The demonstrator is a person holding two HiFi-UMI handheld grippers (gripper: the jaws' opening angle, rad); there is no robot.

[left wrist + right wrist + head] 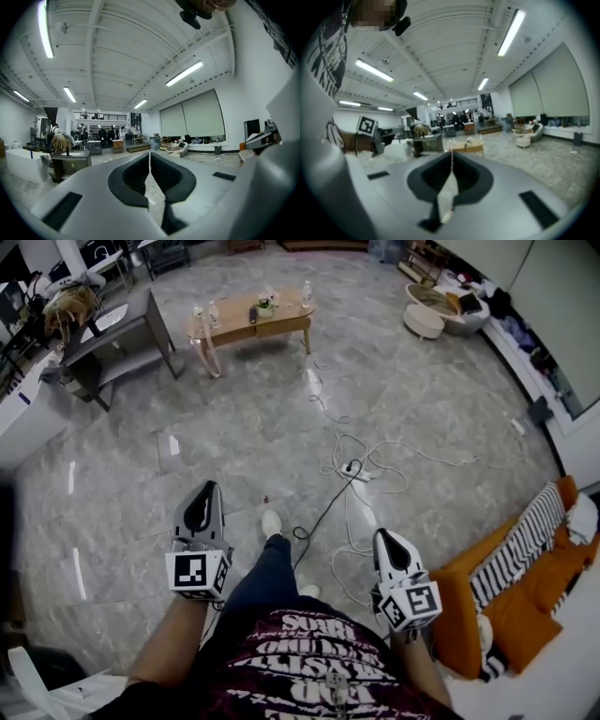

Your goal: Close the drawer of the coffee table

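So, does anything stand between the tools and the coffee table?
Nothing solid. Bare floor runs from the left tool and right tool to the coffee table; only loose white cables lie on it, towards the right.

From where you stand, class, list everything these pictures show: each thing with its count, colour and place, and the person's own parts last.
coffee table: one, light wood, far across the room, top centre; the small items on it are too small to count
desk: one, grey, left of the coffee table
round stool: one, cream, top right
white cables: a tangle, mid-floor
black cable: one, running from the tangle towards the person
sofa: one, orange, lower right
blanket: one, black-and-white striped, on the sofa
floor: grey marble
leg: one, blue jeans, bottom centre
shoe: one, white
left claw: grey and black, shut, empty
right claw: grey and black, shut, empty
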